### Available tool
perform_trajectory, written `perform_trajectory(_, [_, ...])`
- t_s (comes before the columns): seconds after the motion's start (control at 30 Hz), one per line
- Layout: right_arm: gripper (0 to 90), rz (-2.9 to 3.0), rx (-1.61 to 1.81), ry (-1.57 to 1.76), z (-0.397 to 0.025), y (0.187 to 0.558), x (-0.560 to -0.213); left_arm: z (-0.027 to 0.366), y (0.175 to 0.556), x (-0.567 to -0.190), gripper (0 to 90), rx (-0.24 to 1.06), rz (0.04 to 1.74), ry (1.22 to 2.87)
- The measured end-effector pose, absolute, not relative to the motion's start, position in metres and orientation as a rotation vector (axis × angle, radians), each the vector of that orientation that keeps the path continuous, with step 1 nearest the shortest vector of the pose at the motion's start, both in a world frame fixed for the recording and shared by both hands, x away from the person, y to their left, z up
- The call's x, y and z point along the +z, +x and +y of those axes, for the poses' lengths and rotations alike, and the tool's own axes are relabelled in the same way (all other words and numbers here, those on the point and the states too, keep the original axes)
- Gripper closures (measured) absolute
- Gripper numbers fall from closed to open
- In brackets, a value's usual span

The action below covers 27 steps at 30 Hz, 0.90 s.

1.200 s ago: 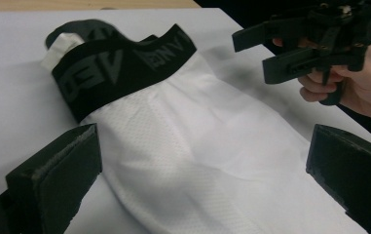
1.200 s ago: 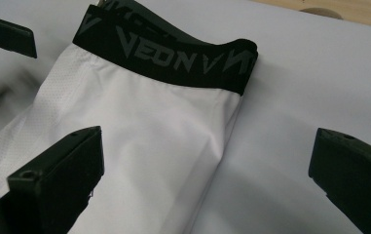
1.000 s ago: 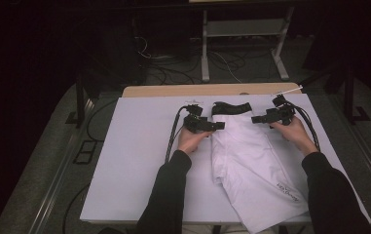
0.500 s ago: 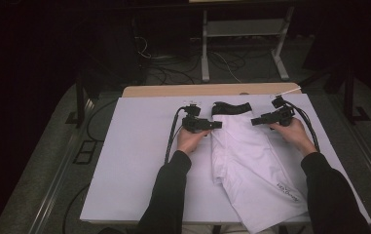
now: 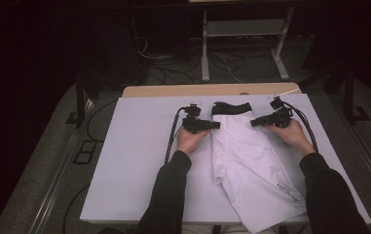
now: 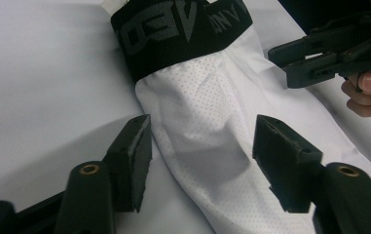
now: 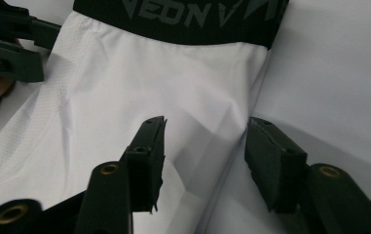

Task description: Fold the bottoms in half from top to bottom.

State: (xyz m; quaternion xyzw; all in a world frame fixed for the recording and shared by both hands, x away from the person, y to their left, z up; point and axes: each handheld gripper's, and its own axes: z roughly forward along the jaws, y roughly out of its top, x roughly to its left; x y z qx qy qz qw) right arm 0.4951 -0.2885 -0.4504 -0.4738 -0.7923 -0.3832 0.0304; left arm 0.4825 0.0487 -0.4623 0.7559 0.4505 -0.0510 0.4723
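Your left gripper (image 6: 197, 161) stands wide open and holds nothing; the white shorts (image 5: 256, 165) lie straight ahead of it, their near side edge between the jaws and the black waistband (image 6: 183, 34) beyond the tips; your right gripper (image 7: 205, 161) is equally open and empty, its jaws straddling the opposite side edge just short of the same band. The garment's long axis runs from the waistband back towards you; each claw sits at its own edge, neither nearer, so I judge both can close where they are.
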Motion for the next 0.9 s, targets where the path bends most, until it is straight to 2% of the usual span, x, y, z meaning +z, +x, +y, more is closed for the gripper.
perform_trajectory(0.1, [57.0, -2.439, -1.184, -1.463, -0.286, 0.495, -0.451, 0.046, 0.483, -0.462, 45.3, -0.113, 1.122, 1.855])
perform_trajectory(0.23, [69.3, -2.424, -1.175, -1.462, -0.282, 0.495, -0.452, 0.043, 0.483, -0.462, 52.8, -0.104, 1.131, 1.862])
perform_trajectory(0.43, [85.6, -2.437, -1.136, -1.503, -0.272, 0.494, -0.453, 0.040, 0.483, -0.464, 71.5, -0.106, 1.145, 1.863])
perform_trajectory(0.53, [87.2, -2.432, -1.127, -1.518, -0.272, 0.493, -0.452, 0.037, 0.482, -0.465, 82.3, -0.090, 1.145, 1.877])
perform_trajectory(0.6, [87.6, -2.437, -1.118, -1.519, -0.272, 0.492, -0.451, 0.037, 0.482, -0.465, 86.4, -0.093, 1.146, 1.872])
perform_trajectory(0.9, [88.2, -2.440, -1.182, -1.501, -0.277, 0.487, -0.446, 0.039, 0.478, -0.453, 88.1, -0.086, 1.105, 1.844])
